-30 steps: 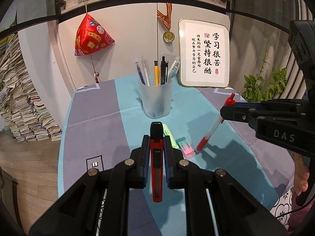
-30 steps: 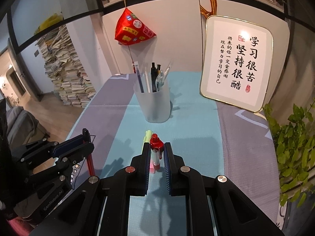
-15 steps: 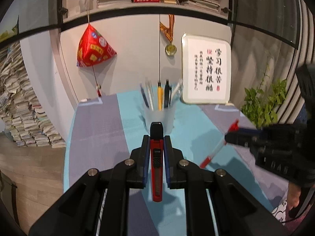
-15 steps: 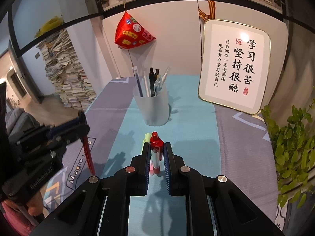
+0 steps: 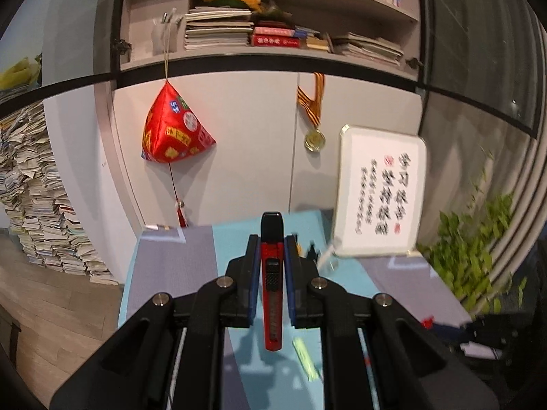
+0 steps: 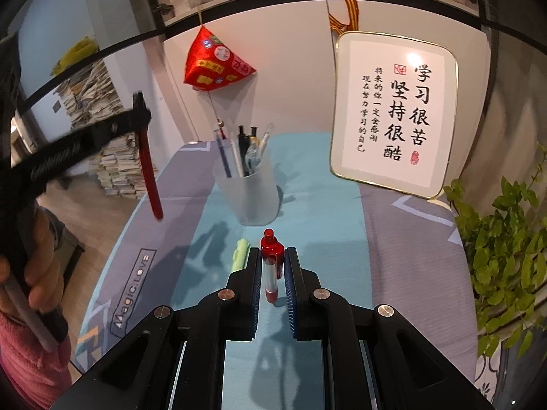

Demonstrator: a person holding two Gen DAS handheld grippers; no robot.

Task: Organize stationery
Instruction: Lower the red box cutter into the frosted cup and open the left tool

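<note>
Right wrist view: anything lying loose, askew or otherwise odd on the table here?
One stray: a green highlighter lies loose on the blue table runner, short of the frosted pen cup. The cup stands upright, nothing spilled. The right gripper holds a red pen.

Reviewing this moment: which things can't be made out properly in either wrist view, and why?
- Pen cup, left wrist view: only pen tips show; the left hand-held gripper and its red utility knife cover it.
- Framed calligraphy, left wrist view: blurred, unreadable.
- Green highlighter, right wrist view: lower end behind the right hand-held gripper, which holds a red pen.
</note>
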